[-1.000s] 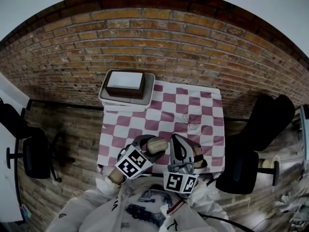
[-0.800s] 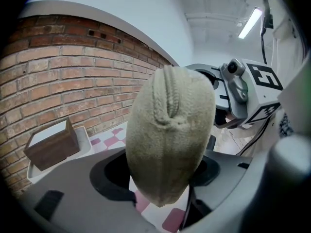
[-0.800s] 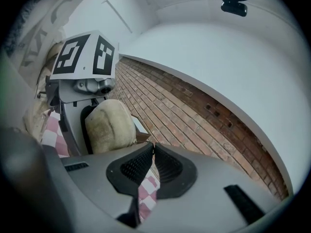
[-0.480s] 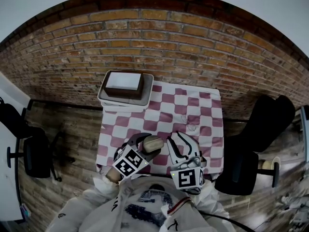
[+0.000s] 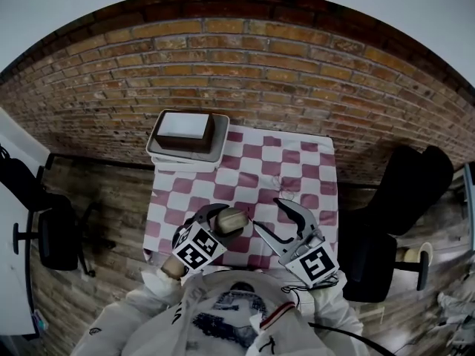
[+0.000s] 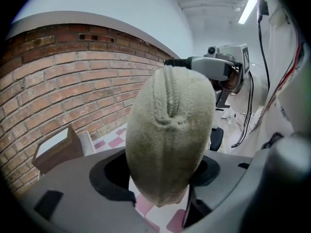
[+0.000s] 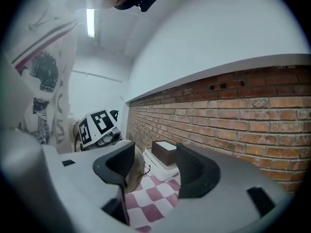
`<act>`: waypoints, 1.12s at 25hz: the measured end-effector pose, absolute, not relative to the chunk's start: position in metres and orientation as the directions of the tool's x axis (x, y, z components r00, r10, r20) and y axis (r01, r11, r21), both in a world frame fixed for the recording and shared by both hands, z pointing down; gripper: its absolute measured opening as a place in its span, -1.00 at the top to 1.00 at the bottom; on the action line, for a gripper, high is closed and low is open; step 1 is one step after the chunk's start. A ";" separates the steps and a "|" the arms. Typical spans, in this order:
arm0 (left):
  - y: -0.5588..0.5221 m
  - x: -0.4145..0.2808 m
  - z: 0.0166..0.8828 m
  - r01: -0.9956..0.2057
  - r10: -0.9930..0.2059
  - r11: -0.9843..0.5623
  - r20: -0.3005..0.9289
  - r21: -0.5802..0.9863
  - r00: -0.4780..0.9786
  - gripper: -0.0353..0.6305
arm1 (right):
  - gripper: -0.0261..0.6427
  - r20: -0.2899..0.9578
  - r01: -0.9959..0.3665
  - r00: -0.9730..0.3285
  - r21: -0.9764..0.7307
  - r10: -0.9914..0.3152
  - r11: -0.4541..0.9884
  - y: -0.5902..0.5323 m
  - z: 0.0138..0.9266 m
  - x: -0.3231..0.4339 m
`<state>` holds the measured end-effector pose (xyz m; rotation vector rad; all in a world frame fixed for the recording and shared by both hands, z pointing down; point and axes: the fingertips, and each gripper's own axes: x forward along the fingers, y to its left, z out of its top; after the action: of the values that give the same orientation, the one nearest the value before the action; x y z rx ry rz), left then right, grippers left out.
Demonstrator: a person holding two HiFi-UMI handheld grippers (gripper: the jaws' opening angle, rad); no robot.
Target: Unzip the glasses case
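Observation:
My left gripper (image 5: 220, 222) is shut on the beige fabric glasses case (image 5: 233, 218), holding it above the near edge of the checkered table. In the left gripper view the case (image 6: 170, 135) stands upright between the jaws, its zipper seam running over the top. My right gripper (image 5: 266, 214) sits just right of the case and apart from it. Its jaws have just been opening and nothing is between them. In the right gripper view the right gripper (image 7: 155, 171) shows a wide gap, and the case (image 7: 134, 176) peeks out behind the left-hand jaw.
The red-and-white checkered tablecloth (image 5: 289, 170) covers a small table against a brick wall (image 5: 245, 73). A brown box with a white top sits in a white tray (image 5: 185, 133) at the back left corner. Black chairs stand at the right (image 5: 404, 191) and at the left (image 5: 56, 239).
My right gripper has let go beside the case, opened, rolled over and drawn away to the right. The left gripper and case have hardly moved.

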<state>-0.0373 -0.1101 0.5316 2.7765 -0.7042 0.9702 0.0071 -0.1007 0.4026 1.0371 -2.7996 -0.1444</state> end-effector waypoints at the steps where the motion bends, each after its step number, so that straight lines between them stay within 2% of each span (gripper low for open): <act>1: -0.110 -0.033 0.531 -0.466 -0.391 -0.884 0.615 -0.043 0.685 0.02 | 0.13 0.114 -0.623 -0.762 0.139 -0.638 0.769 -0.098 0.403 0.008; 4: -0.107 -0.020 0.527 -0.463 -0.395 -0.885 0.615 -0.054 0.683 0.02 | -0.06 0.130 -0.563 -0.808 0.118 -0.575 0.818 -0.086 0.405 0.007; 7: -0.101 -0.006 0.524 -0.451 -0.394 -0.890 0.617 -0.070 0.681 0.02 | -0.13 0.177 -0.513 -0.830 0.128 -0.529 0.849 -0.076 0.411 0.011; 13: -0.089 0.014 0.526 -0.425 -0.411 -0.893 0.655 -0.148 0.634 0.02 | -0.13 0.305 -0.386 -0.856 0.163 -0.419 0.908 -0.051 0.429 0.016; 19: -0.067 0.045 0.531 -0.335 -0.381 -0.919 0.685 -0.207 0.621 0.02 | -0.12 0.325 -0.357 -0.845 0.250 -0.425 0.900 -0.040 0.443 0.022; 25: -0.052 0.068 0.540 -0.257 -0.363 -0.931 0.713 -0.258 0.600 0.02 | -0.12 0.376 -0.299 -0.846 0.254 -0.379 0.920 -0.027 0.459 0.039; 26: -0.051 0.071 0.541 -0.257 -0.361 -0.932 0.712 -0.255 0.602 0.02 | -0.11 0.376 -0.292 -0.848 0.258 -0.374 0.921 -0.025 0.461 0.041; 28: -0.049 0.076 0.541 -0.257 -0.361 -0.932 0.713 -0.255 0.601 0.02 | 0.09 0.366 -0.285 -0.854 0.263 -0.369 0.922 -0.022 0.460 0.044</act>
<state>0.0763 -0.0495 0.5412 2.9226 -0.5668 1.3480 0.0440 -0.0217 0.4605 0.4745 -2.6642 -0.2790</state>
